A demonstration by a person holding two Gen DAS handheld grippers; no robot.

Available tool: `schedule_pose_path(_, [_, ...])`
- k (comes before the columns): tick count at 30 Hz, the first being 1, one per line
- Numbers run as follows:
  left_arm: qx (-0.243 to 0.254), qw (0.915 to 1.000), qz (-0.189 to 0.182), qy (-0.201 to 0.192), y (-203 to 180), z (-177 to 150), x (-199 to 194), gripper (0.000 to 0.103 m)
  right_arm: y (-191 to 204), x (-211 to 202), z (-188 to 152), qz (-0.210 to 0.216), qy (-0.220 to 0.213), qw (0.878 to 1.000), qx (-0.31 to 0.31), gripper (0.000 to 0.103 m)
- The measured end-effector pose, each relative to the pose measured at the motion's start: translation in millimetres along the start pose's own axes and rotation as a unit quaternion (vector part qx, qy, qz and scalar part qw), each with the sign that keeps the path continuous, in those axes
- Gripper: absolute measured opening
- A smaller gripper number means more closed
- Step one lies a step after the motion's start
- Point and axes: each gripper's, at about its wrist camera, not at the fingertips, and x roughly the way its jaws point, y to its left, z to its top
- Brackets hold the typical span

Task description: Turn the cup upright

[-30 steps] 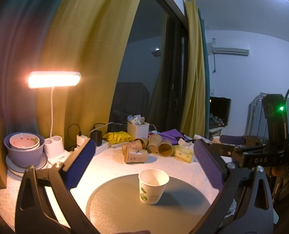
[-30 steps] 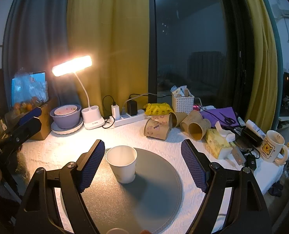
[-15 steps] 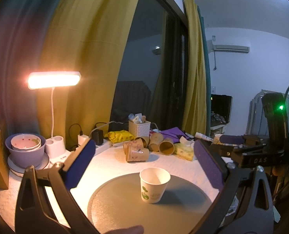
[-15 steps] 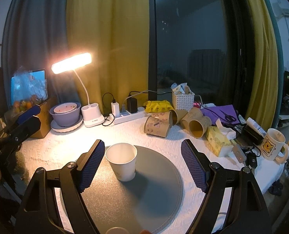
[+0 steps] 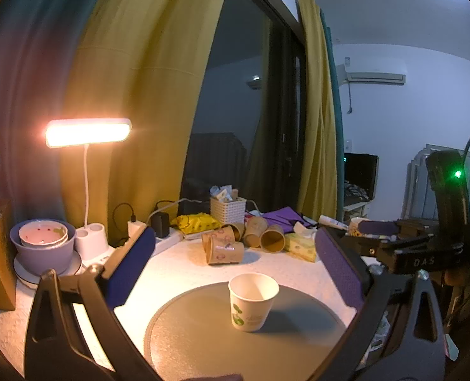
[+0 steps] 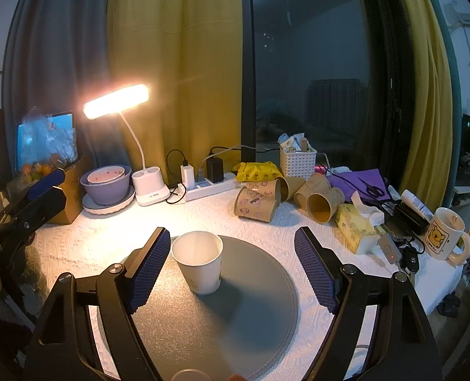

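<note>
A white paper cup (image 5: 253, 300) with a green leaf print stands upright, mouth up, on a round grey mat (image 5: 203, 343). It also shows in the right wrist view (image 6: 200, 265), on the mat (image 6: 235, 317). My left gripper (image 5: 235, 263) is open and empty, held back from the cup and above it. My right gripper (image 6: 231, 263) is open and empty, with the cup just right of its left pad (image 6: 147, 270). The right gripper's body shows at the right of the left wrist view (image 5: 425, 250).
Several brown paper cups (image 6: 257, 204) lie on their sides at the back of the table. A lit desk lamp (image 6: 117, 101), bowls (image 6: 106, 182), a power strip (image 6: 209, 187), a white basket (image 6: 297, 163), a tissue box (image 6: 357, 228) and a mug (image 6: 444, 238) stand around.
Both grippers have drawn slightly back and up from the cup. The cup stands still on the mat.
</note>
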Motion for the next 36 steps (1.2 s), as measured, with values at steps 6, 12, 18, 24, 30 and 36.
schedule_pose_path(6, [-0.001, 1.0000, -0.001, 0.000, -0.2, -0.1, -0.1, 0.102, 0.0, 0.2, 1.2, 0.000, 0.000, 1.000, 0.000, 0.083])
schedule_pose_path(12, [0.000, 1.0000, 0.000, 0.000, -0.8, 0.1, -0.1, 0.102, -0.2, 0.1, 0.6, 0.001, 0.001, 1.000, 0.000, 0.083])
schedule_pose_path(18, [0.000, 1.0000, 0.000, 0.000, -1.0, 0.1, -0.1, 0.102, -0.4, 0.1, 0.8, 0.000, 0.000, 1.000, 0.000, 0.083])
schedule_pose_path(24, [-0.001, 1.0000, 0.000, 0.000, -1.2, 0.1, -0.1, 0.102, -0.1, 0.4, 1.9, 0.000, 0.001, 1.000, 0.000, 0.083])
schedule_pose_path(30, [0.000, 1.0000, -0.001, 0.001, -1.8, -0.6, -0.6, 0.102, 0.0, 0.8, 0.9, 0.000, 0.001, 1.000, 0.000, 0.083])
schedule_pose_path(36, [0.000, 1.0000, -0.006, 0.001, -3.4, -2.6, -1.9, 0.102, 0.3, 1.0, -0.6, 0.000, 0.001, 1.000, 0.000, 0.083])
